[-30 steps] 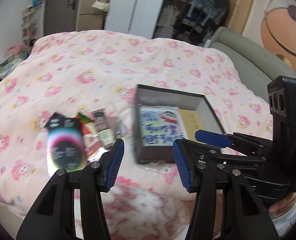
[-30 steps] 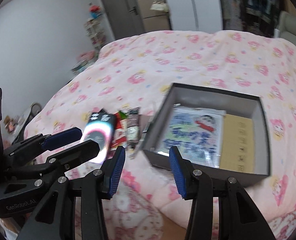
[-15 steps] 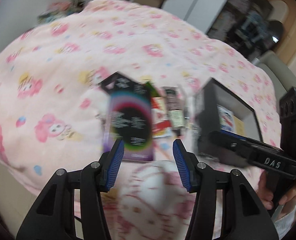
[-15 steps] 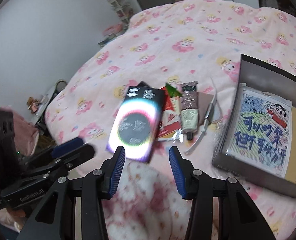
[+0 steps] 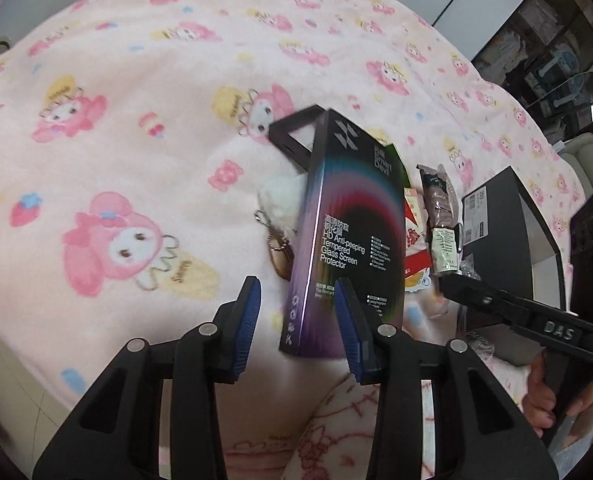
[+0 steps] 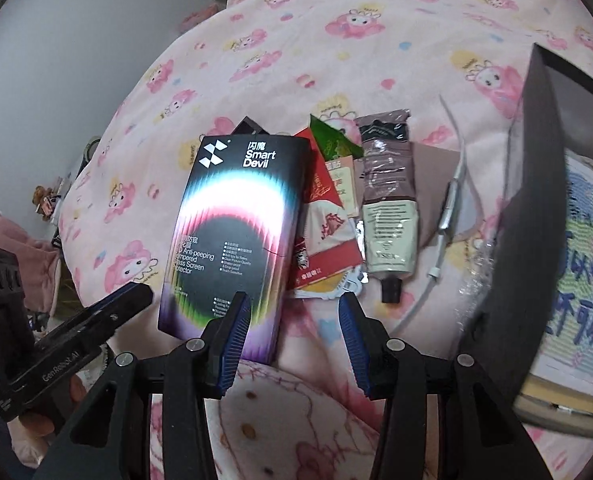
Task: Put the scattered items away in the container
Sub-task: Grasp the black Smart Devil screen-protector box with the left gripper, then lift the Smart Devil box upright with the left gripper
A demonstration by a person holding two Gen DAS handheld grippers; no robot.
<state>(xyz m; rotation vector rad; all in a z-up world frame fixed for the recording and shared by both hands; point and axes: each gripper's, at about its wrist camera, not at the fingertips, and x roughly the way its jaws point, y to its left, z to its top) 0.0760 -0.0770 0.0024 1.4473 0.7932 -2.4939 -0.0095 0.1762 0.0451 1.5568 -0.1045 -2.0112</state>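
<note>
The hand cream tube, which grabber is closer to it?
Right. The right gripper sits open just below and left of the hand cream tube; the left gripper is farther left, by the screen protector box.

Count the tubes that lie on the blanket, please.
1: the brown and cream tube lies between the red packets and the dark box. Others may be hidden under the pile.

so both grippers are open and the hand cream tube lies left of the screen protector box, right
Not quite. Both grippers, left gripper and right gripper, are open, but the right wrist view shows the hand cream tube lying right of the screen protector box.
</note>
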